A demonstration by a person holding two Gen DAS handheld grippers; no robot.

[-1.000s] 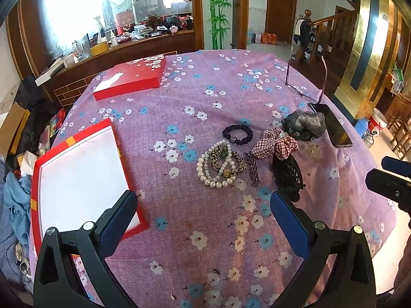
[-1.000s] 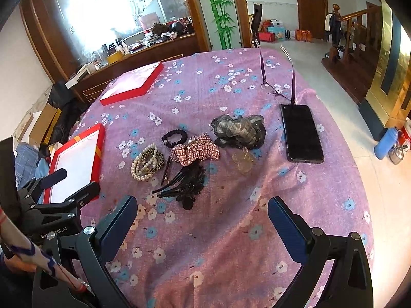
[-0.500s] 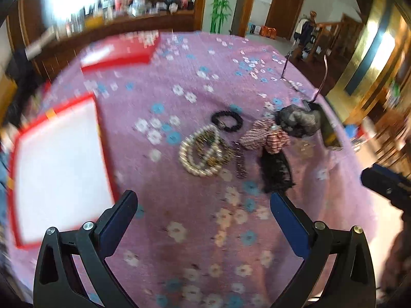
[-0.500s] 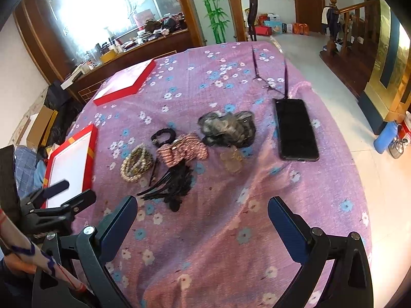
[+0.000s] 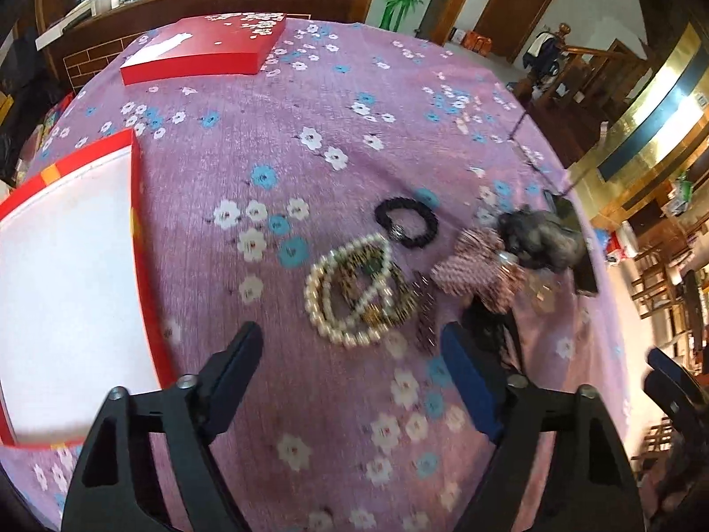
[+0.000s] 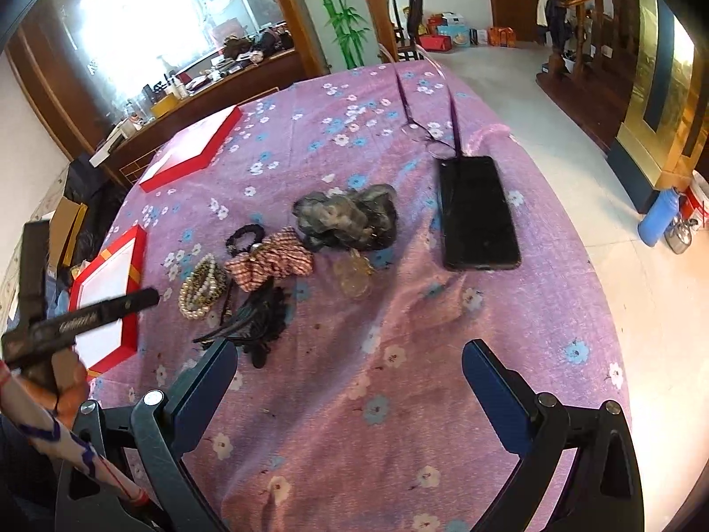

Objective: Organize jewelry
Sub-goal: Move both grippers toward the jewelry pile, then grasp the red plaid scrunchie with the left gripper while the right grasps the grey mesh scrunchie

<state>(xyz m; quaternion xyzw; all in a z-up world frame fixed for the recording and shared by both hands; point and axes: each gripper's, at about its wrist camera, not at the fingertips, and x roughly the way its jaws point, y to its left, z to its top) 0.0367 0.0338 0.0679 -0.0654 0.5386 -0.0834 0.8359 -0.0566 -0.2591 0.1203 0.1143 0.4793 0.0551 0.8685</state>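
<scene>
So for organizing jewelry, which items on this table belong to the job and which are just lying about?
Job:
white pearl bead bracelets
black beaded bracelet
open red box with white lining

Lying about:
black smartphone
thin-framed eyeglasses
red-checked fabric scrunchie
grey fabric scrunchie
closed red lid

tablecloth (image 5: 345,102): woven purple cloth under me, matt, printed with flowers
pearl strand (image 5: 330,323): glossy, smooth beads
black hair tie (image 5: 405,224): soft, matt
checked scrunchie (image 6: 270,261): cotton-like cloth
phone (image 6: 478,213): smooth glass, glossy black
red box (image 5: 66,283): card with a plain white matt lining
my claw (image 5: 350,350): matt black plastic, blue pads
</scene>
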